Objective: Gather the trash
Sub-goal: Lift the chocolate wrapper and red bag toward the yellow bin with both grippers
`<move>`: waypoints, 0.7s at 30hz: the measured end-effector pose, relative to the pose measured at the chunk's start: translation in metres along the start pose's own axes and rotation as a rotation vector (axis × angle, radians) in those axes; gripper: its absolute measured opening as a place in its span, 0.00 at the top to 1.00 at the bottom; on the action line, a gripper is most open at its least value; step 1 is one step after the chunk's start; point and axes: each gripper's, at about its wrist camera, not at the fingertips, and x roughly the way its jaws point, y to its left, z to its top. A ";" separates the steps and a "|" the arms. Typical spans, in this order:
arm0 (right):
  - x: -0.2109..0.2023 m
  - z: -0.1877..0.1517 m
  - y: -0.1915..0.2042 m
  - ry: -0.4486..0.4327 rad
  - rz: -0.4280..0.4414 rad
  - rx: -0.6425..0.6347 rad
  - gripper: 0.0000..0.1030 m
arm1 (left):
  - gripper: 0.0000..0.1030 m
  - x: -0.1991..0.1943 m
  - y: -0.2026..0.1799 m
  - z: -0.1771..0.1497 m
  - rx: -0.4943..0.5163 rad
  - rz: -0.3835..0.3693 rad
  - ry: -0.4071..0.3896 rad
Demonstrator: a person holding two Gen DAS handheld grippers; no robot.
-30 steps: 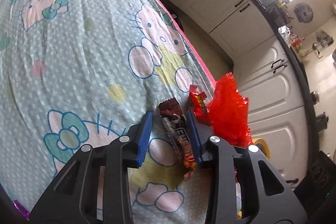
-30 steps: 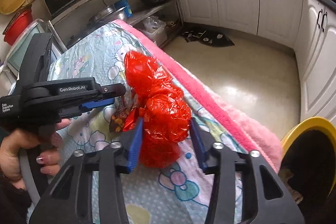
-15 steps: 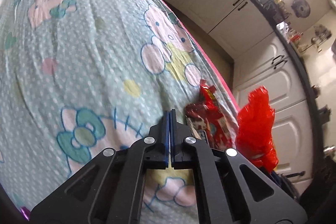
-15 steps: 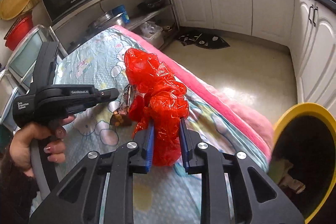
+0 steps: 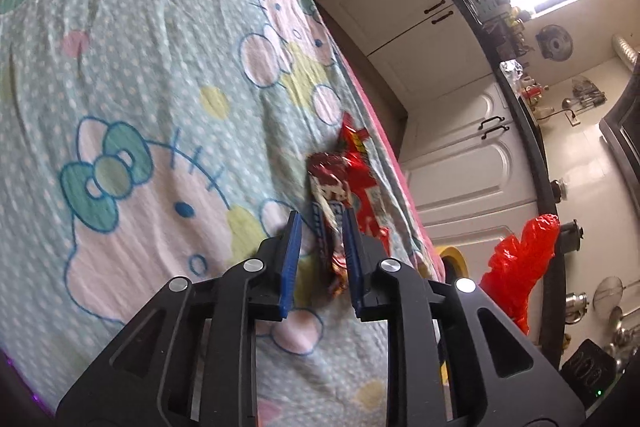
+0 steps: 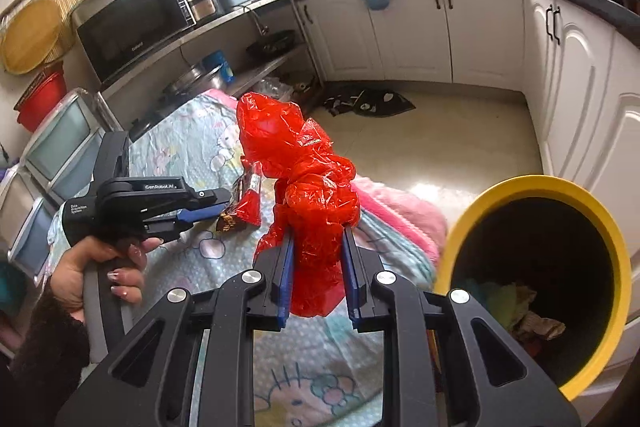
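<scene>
right wrist: crinkled red plastic bag (image 6: 308,183) pinched upright.

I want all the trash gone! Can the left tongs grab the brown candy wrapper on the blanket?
Probably yes. The left tongs already have the brown candy wrapper between their pads, and nothing blocks it; only a red wrapper lies beside it.

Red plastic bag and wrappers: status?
Right hand-held gripper shut on red plastic bag, lifted beside yellow bin. Left hand-held gripper, jaws just opening, straddles brown snack wrapper on blanket. Red wrapper alongside. Nothing blocking.
</scene>
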 end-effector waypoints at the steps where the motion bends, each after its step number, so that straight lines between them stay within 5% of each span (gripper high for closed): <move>1: -0.003 0.000 -0.001 -0.005 -0.006 0.000 0.80 | 0.86 0.004 -0.005 -0.001 0.005 0.004 0.005; 12: -0.031 -0.001 -0.015 -0.058 -0.045 0.029 0.80 | 0.93 0.022 -0.037 -0.011 0.115 0.106 0.000; 21: -0.053 -0.001 -0.015 -0.102 -0.064 0.024 0.80 | 0.96 -0.003 -0.049 -0.024 0.227 0.135 -0.069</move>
